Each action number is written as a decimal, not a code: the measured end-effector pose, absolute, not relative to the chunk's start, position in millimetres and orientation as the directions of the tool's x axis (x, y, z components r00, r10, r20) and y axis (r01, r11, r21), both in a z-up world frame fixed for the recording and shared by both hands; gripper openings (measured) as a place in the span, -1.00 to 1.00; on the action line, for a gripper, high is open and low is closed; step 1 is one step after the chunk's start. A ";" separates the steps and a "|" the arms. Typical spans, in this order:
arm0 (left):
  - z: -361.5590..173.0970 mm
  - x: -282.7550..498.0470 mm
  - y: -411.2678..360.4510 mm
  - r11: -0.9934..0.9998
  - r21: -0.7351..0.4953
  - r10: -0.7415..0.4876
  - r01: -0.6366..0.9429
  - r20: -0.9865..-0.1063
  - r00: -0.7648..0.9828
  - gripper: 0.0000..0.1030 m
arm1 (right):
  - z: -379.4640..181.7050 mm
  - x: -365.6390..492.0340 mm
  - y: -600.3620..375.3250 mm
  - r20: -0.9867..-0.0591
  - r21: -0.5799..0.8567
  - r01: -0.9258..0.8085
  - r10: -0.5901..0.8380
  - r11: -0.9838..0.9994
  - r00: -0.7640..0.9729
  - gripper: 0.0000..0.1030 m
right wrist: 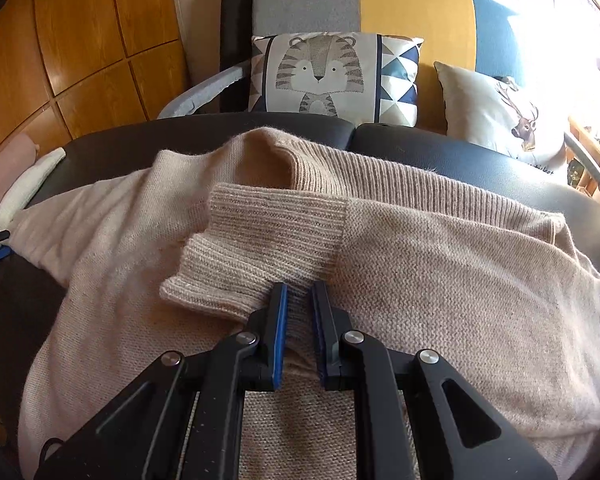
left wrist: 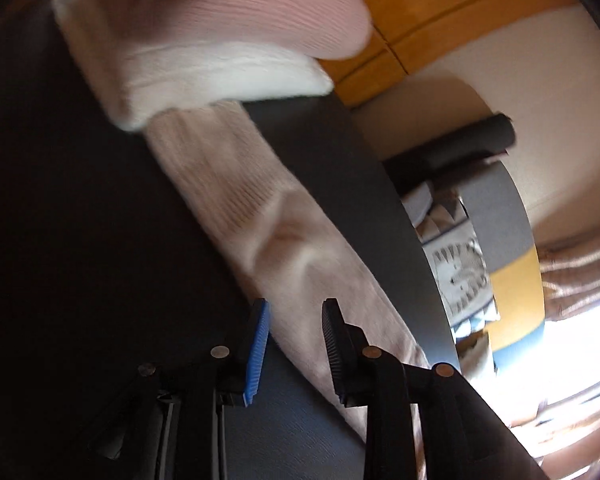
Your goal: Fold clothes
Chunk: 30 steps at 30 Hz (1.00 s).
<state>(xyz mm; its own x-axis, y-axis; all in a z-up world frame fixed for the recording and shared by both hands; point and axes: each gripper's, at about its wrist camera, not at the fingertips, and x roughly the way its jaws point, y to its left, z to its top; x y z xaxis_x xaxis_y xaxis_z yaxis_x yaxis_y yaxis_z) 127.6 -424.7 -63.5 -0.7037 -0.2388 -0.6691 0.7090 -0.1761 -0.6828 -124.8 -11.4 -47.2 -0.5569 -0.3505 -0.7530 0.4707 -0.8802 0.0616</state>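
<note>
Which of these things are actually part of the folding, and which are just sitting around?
In the job: beige sweater; its ribbed cuff, pinched in the right gripper; left gripper, open.

Lying about: tiger cushion; deer cushion; folded pink and white clothes.

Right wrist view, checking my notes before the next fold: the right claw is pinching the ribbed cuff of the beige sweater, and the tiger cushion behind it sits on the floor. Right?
One detail is off. The tiger cushion sits on the sofa seat, not the floor, as the right wrist view shows. The rest holds: the right claw pinches the ribbed cuff of the beige sweater.
</note>
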 end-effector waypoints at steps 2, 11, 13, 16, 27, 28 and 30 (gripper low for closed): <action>-68.9 139.1 -440.4 -0.111 -0.717 -0.251 0.688 -0.650 -0.717 -0.46 | -46.9 -124.1 -12.3 -0.753 0.053 0.471 -0.345 -0.881 -0.560 -0.74; -78.9 122.5 -458.8 -0.052 -0.762 -0.300 0.646 -0.605 -0.738 -0.47 | -46.2 -122.2 -13.1 -0.751 0.055 0.470 -0.347 -0.881 -0.562 -0.74; -75.3 115.4 -455.7 -0.068 -0.757 -0.314 0.650 -0.602 -0.734 -0.52 | -46.5 -121.7 -13.9 -0.751 0.054 0.469 -0.346 -0.881 -0.563 -0.74; -63.4 103.2 -446.8 -0.128 -0.759 -0.326 0.638 -0.576 -0.750 -0.87 | -46.9 -121.6 -15.3 -0.750 0.054 0.469 -0.346 -0.882 -0.564 -0.74; -14.3 58.6 -415.5 -0.347 -0.746 -0.343 0.568 -0.463 -0.817 -0.91 | -46.9 -124.2 -10.8 -0.749 0.085 0.469 -0.367 -0.879 -0.551 -0.74; -2.5 49.2 -410.7 -0.374 -0.750 -0.332 0.545 -0.441 -0.834 -0.91 | -46.7 -125.3 -9.0 -0.750 0.098 0.469 -0.375 -0.878 -0.546 -0.74; 19.7 29.8 -397.4 -0.423 -0.761 -0.299 0.492 -0.396 -0.868 -0.91 | -45.9 -127.1 -5.7 -0.750 0.126 0.468 -0.393 -0.875 -0.533 -0.74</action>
